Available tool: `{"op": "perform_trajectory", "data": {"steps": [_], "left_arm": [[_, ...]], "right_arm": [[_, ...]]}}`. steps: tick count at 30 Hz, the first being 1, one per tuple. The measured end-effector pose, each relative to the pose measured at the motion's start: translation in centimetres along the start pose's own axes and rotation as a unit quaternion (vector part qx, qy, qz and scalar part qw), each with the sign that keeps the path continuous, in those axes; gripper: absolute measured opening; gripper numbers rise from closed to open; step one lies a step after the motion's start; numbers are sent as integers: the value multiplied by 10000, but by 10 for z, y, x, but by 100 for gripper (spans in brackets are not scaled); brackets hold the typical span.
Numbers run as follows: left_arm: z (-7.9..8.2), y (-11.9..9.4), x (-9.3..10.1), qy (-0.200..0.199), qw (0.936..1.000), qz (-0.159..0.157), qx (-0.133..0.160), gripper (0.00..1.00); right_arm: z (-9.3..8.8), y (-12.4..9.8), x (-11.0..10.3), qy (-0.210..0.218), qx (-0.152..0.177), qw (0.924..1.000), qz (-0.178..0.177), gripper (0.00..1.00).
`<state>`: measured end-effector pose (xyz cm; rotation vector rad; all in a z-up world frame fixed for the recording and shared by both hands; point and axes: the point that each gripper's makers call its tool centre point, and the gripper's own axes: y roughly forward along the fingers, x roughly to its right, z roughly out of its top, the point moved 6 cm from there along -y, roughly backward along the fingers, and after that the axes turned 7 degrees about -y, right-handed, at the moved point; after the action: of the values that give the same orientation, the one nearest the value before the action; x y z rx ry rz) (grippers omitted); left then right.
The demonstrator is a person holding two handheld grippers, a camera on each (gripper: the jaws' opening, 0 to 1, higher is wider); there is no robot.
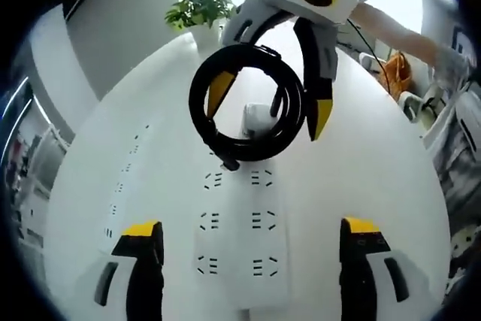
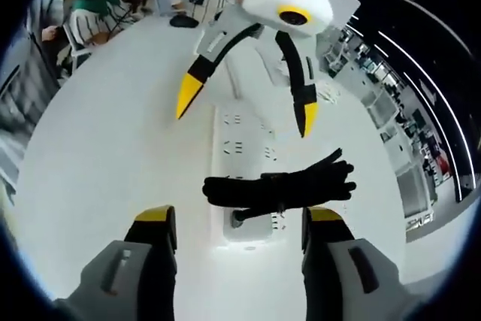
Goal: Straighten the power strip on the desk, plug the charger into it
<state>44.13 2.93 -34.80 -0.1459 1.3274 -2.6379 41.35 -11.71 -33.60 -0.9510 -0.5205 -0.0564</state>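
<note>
Left gripper view shows the white power strip [image 1: 240, 238] lying on the desk [image 1: 376, 171] between the spread left tongs [image 1: 252, 234], while the right tongs [image 1: 270, 107], also spread, straddle its coiled black cord [image 1: 248, 103], which could snag and drag the strip askew.

My right gripper [image 2: 234, 234], jaws apart, faces the white power strip [image 2: 242, 157]; a bundled black cable [image 2: 279, 184] lies just beyond its fingertips, the left gripper [image 2: 244, 114] open beyond.
</note>
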Motion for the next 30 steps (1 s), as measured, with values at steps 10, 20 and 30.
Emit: {"op": "perform_trajectory", "data": {"steps": [10,20,30], "left_arm": [[4,-7,6,-201,9988,-90,446,99],[8,-16,18,-467,9915,-153,1208,99],[15,-34,17,-815,9745,-183,2084,99]], "right_arm": [[3,-7,-1,270,380,9988,-137,72],[4,-8,-1,578,773,9948,-329,78],[8,-9,1,959,1364,9839,-646,85]]}}
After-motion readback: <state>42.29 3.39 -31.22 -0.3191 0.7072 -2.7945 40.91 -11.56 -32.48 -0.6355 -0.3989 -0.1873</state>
